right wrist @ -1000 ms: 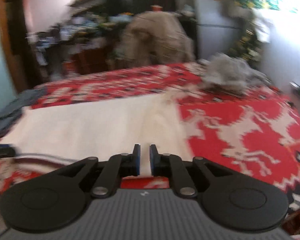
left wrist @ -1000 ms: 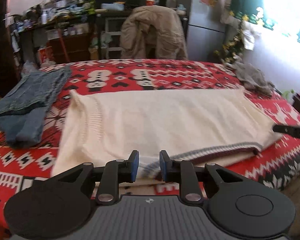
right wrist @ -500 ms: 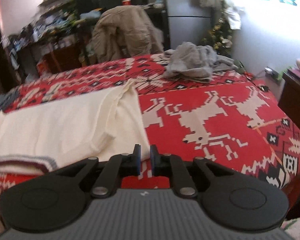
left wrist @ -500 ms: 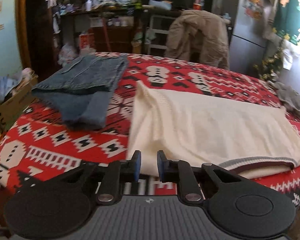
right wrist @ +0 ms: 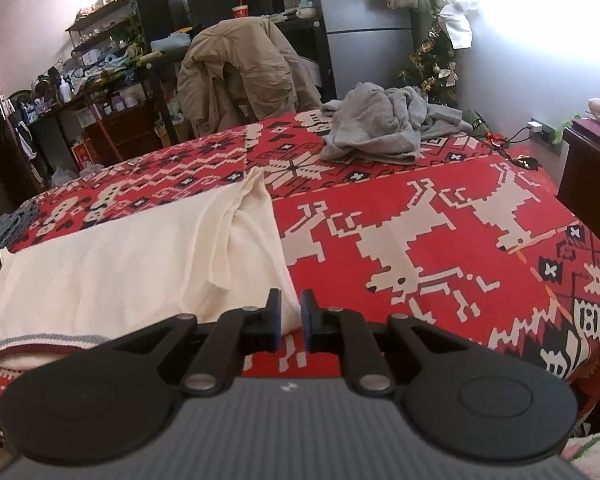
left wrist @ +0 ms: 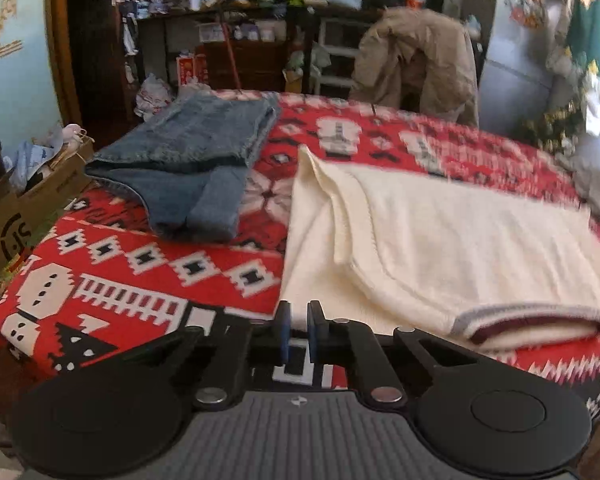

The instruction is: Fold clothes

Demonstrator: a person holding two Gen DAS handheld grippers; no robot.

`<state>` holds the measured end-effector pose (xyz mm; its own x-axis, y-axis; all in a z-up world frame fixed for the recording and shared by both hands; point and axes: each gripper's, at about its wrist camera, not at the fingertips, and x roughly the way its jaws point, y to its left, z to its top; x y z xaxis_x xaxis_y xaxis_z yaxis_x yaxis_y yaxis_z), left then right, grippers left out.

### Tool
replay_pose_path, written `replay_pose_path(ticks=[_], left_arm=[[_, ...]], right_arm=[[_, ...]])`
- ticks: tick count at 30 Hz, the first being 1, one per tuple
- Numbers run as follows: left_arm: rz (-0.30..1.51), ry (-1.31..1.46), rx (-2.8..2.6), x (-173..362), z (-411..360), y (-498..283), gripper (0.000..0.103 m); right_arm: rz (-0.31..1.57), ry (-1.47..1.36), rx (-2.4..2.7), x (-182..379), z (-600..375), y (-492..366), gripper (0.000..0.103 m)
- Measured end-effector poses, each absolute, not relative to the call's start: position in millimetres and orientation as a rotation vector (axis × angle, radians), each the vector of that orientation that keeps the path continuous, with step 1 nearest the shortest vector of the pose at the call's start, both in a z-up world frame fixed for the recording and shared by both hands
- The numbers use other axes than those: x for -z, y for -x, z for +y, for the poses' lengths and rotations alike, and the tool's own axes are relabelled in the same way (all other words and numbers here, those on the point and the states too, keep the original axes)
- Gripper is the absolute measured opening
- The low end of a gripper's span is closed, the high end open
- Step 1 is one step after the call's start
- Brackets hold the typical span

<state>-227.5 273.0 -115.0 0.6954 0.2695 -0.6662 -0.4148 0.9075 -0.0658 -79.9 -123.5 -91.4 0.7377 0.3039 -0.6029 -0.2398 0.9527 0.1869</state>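
Observation:
A cream sweater with a grey and maroon collar lies flat on the red patterned blanket. My left gripper is at its near left corner. The jaws are closing, and cream fabric fills the narrow gap between the pads. In the right wrist view the same sweater stretches to the left. My right gripper sits at its near right corner, shut with cream cloth between the blue pads.
Folded blue jeans lie left of the sweater. A crumpled grey garment sits at the far right of the bed. A cardboard box stands off the bed's left side, a dark cabinet off its right. A beige jacket hangs beyond.
My left gripper slid left along the sweater's near edge, from the collar to the left corner, and its jaws narrowed. The right gripper stayed at the right corner while its view swung and steadied.

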Motion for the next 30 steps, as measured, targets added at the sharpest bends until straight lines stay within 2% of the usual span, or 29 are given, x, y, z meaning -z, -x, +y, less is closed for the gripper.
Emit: replay_pose_path(ticks=[3, 4, 13, 22, 30], left_arm=[[0.642, 0.262, -0.385, 106, 276, 230, 0.009], [0.625, 0.274, -0.384, 104, 276, 230, 0.009], [0.594, 0.160, -0.278, 98, 245, 180, 0.009], [0.611, 0.158, -0.232, 109, 245, 109, 0.009], [0.678, 0.271, -0.238, 124, 275, 86, 0.009]], right_arm=[[0.669, -0.101, -0.298, 89, -122, 82, 0.014], [0.665, -0.100, -0.295, 88, -120, 83, 0.018], [0.540, 0.041, -0.388, 73, -78, 87, 0.018], [0.481, 0.069, -0.515, 63, -13, 51, 0.018], [0.623, -0.022, -0.494, 86, -1, -1, 0.018]])
